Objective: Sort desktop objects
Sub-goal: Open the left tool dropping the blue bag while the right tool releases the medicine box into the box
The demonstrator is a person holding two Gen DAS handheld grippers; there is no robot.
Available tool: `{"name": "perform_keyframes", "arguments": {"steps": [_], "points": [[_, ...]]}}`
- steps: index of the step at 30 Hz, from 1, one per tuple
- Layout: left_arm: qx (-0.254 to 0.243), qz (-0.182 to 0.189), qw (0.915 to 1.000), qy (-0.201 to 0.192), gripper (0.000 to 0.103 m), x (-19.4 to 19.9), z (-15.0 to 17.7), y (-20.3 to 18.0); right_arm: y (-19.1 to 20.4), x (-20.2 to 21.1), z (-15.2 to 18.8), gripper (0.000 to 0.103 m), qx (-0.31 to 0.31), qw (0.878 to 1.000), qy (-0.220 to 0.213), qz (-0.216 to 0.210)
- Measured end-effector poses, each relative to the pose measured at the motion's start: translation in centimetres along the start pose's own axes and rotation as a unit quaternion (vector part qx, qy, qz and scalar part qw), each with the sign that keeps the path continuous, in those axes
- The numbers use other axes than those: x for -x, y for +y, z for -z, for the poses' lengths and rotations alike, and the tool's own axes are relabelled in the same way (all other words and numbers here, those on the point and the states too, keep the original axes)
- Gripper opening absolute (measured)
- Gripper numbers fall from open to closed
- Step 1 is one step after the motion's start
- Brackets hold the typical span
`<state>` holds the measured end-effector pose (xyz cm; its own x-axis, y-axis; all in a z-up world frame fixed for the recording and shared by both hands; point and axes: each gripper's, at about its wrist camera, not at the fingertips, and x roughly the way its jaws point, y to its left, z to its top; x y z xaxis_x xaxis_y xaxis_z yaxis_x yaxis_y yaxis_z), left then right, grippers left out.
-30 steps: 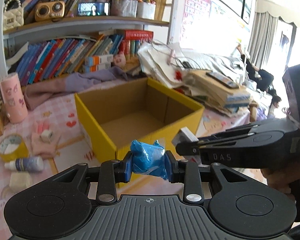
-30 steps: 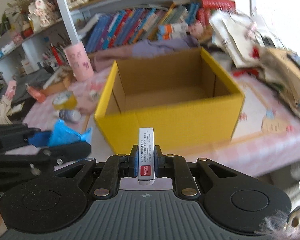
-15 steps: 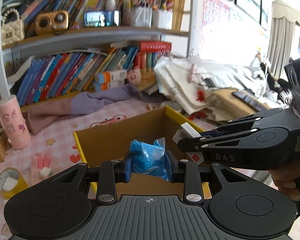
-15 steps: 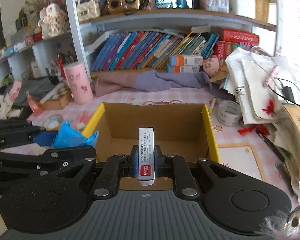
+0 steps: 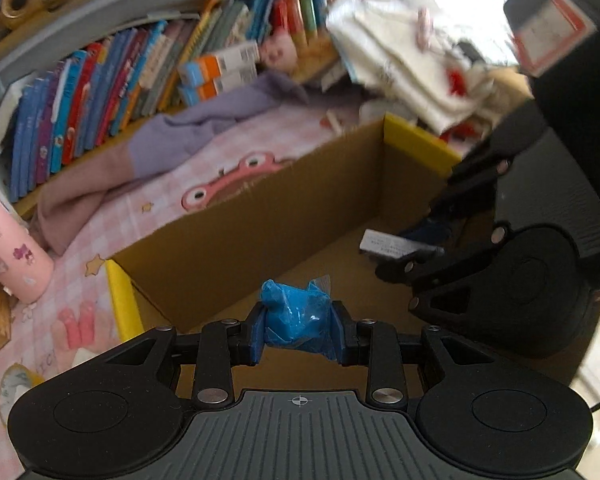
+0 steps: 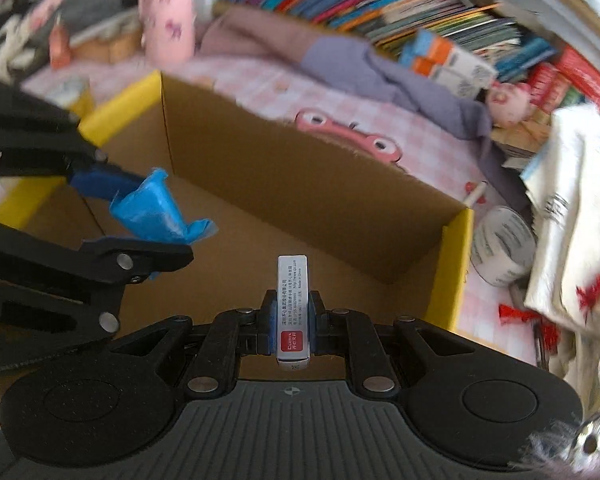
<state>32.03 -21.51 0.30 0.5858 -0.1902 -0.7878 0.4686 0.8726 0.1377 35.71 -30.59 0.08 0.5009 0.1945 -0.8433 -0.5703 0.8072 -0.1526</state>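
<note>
My left gripper (image 5: 299,330) is shut on a crumpled blue plastic packet (image 5: 296,318), which hangs over the open yellow cardboard box (image 5: 256,216). My right gripper (image 6: 293,312) is shut on a small grey-and-red rectangular box (image 6: 292,304), also above the inside of the yellow cardboard box (image 6: 452,256). In the left wrist view the right gripper (image 5: 420,246) comes in from the right with the small box (image 5: 392,245) over the box floor. In the right wrist view the left gripper (image 6: 148,232) comes in from the left with the blue packet (image 6: 156,210). The box floor shows bare cardboard.
A pink patterned tablecloth (image 5: 168,196) surrounds the box. Behind it lie a purple cloth (image 5: 204,128), a row of books (image 5: 112,84) and a paper pile (image 5: 404,64). A pink cup (image 5: 8,256) stands left; a tape roll (image 6: 500,244) lies right of the box.
Both grippers have moved forward and tilted down, from in front of the yellow box to above its inside. Each still holds its item. The right gripper has rolled.
</note>
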Motion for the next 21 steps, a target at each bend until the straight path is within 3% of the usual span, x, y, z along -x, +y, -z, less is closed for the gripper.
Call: {"name": "perform_keyframes", "arguments": {"steps": [5,9,14,21], "points": [[0.013,-0.007,0.9994,0.030,0.032,-1.2,0.0,0.4,0.1,-1.9,-0.4,0.013,0.027,0.999,0.030,-0.005],[0.024,-0.012,0.9992,0.031,0.044,-1.1,0.1,0.7,-0.2,-2.2,-0.5,0.013,0.023,0.999,0.028,-0.006],[0.026,-0.032,0.9991,0.000,0.065,0.3,0.4,0.6,-0.9,-1.6,-0.9,0.028,0.009,1.000,0.007,-0.007],[0.064,-0.043,0.9954,-0.056,0.071,3.8,0.5,1.0,-1.9,1.2,-0.7,0.034,-0.025,0.999,-0.035,-0.017]]}}
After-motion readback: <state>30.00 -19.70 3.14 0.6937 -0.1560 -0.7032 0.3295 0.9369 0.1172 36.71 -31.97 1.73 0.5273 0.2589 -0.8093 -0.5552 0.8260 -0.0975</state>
